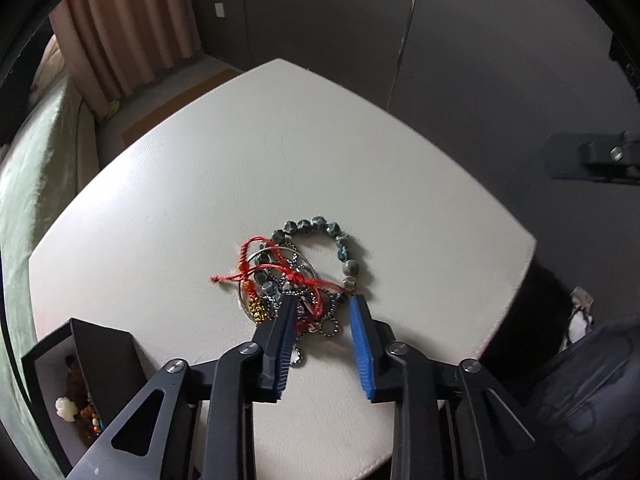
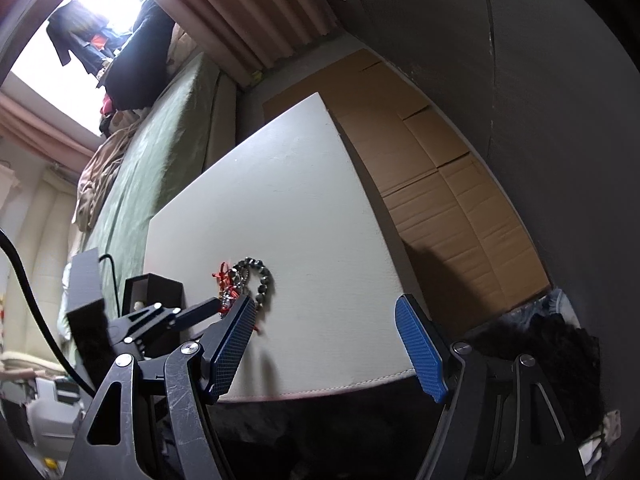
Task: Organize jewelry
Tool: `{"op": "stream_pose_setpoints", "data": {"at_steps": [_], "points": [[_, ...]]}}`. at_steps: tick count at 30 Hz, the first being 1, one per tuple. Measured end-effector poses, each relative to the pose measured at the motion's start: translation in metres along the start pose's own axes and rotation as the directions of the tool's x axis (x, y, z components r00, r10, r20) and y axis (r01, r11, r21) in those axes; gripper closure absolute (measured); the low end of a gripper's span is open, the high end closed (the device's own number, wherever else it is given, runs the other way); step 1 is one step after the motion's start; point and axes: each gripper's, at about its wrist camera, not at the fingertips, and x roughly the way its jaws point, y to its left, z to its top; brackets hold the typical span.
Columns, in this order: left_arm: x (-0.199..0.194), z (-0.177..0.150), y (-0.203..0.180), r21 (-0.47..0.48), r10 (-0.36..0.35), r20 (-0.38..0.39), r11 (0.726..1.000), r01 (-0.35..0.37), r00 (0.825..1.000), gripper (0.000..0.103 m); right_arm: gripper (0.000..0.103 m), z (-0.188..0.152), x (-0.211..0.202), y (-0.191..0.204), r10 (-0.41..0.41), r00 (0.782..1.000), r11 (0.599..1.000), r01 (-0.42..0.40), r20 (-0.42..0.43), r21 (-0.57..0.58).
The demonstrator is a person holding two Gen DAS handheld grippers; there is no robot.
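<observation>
A tangled pile of jewelry lies on the white table (image 1: 200, 184): a green-grey bead bracelet (image 1: 340, 244), a red cord bracelet (image 1: 296, 278), a silver ball chain (image 1: 326, 326) and a gold charm (image 1: 258, 307). My left gripper (image 1: 322, 300) is open, its fingertips down at the pile's near edge, straddling the chain and red cord. A black jewelry box (image 1: 80, 364) with beads inside stands at the left. My right gripper (image 2: 326, 306) is open and empty at the table's near edge, away from the pile (image 2: 244, 280). The left gripper (image 2: 192, 312) shows there too.
The black box (image 2: 154, 292) stands left of the pile in the right wrist view. A green bed (image 2: 160, 152) lies beyond the table (image 2: 304, 216). Cardboard (image 2: 440, 184) covers the floor to the right. Dark clothes (image 2: 540, 340) lie by the table's right corner.
</observation>
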Motion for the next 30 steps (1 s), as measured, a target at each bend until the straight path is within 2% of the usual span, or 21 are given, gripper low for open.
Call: {"op": "stream_pose_setpoints", "data": {"at_steps": [1, 3, 4, 5, 7, 16, 20, 23, 24, 25, 26, 28, 30], "points": [[0.0, 0.0, -0.001, 0.007, 0.01, 0.003, 1.0, -0.01, 1.0, 0.078, 0.03, 0.0, 0.0, -0.001, -0.001, 1.0, 1.0, 0.001, -0.001, 0.002], [0.0, 0.0, -0.001, 0.009, 0.025, 0.006, 1.0, -0.025, 1.0, 0.088, 0.03, 0.0, 0.0, -0.002, -0.002, 1.0, 1.0, 0.002, -0.002, 0.007], [0.0, 0.0, 0.0, 0.005, 0.026, 0.007, 1.0, -0.026, 1.0, 0.097, 0.03, 0.001, 0.0, -0.003, 0.001, 1.0, 1.0, -0.001, -0.001, 0.009], [-0.001, 0.0, 0.002, -0.003, 0.013, 0.005, 1.0, -0.013, 1.0, 0.101, 0.03, 0.001, 0.0, -0.003, 0.0, 1.0, 1.0, 0.0, -0.002, 0.009], [-0.006, 0.0, 0.007, -0.026, -0.027, 0.022, 0.999, 0.028, 0.999, 0.101, 0.03, 0.002, 0.002, -0.001, 0.0, 1.0, 1.0, 0.0, -0.006, 0.007], [-0.036, 0.002, 0.033, -0.106, -0.055, 0.114, 0.992, 0.067, 0.992, 0.103, 0.03, 0.001, 0.018, 0.025, 0.016, 0.999, 0.999, -0.017, -0.034, -0.032], [-0.029, 0.001, 0.024, -0.068, -0.073, 0.071, 0.995, 0.078, 0.995, 0.103, 0.03, 0.0, 0.024, 0.039, 0.03, 0.999, 0.998, -0.032, -0.045, -0.051], [-0.021, 0.001, 0.021, -0.067, -0.057, 0.035, 0.996, 0.059, 0.998, 0.102, 0.03, -0.001, 0.024, 0.043, 0.035, 0.999, 0.998, -0.036, -0.041, -0.046], [-0.021, -0.001, 0.021, -0.069, -0.046, 0.035, 0.996, 0.049, 0.998, 0.099, 0.03, -0.001, 0.023, 0.042, 0.034, 0.999, 0.998, -0.036, -0.039, -0.044], [-0.021, -0.001, 0.02, -0.063, -0.038, 0.034, 0.997, 0.04, 0.999, 0.085, 0.03, 0.0, 0.022, 0.04, 0.033, 0.999, 0.999, -0.034, -0.034, -0.038], [-0.022, -0.002, 0.02, -0.059, -0.039, 0.035, 0.997, 0.041, 0.999, 0.058, 0.03, 0.0, 0.02, 0.038, 0.033, 0.999, 0.999, -0.034, -0.029, -0.032], [-0.024, -0.002, 0.018, -0.059, -0.042, 0.054, 0.997, 0.045, 0.998, 0.032, 0.03, 0.001, 0.018, 0.033, 0.03, 0.999, 0.999, -0.03, -0.023, -0.018], [-0.026, -0.001, 0.015, -0.058, -0.036, 0.072, 0.998, 0.04, 0.997, 0.032, 0.03, 0.002, 0.017, 0.027, 0.025, 0.999, 1.0, -0.026, -0.024, -0.001]]}}
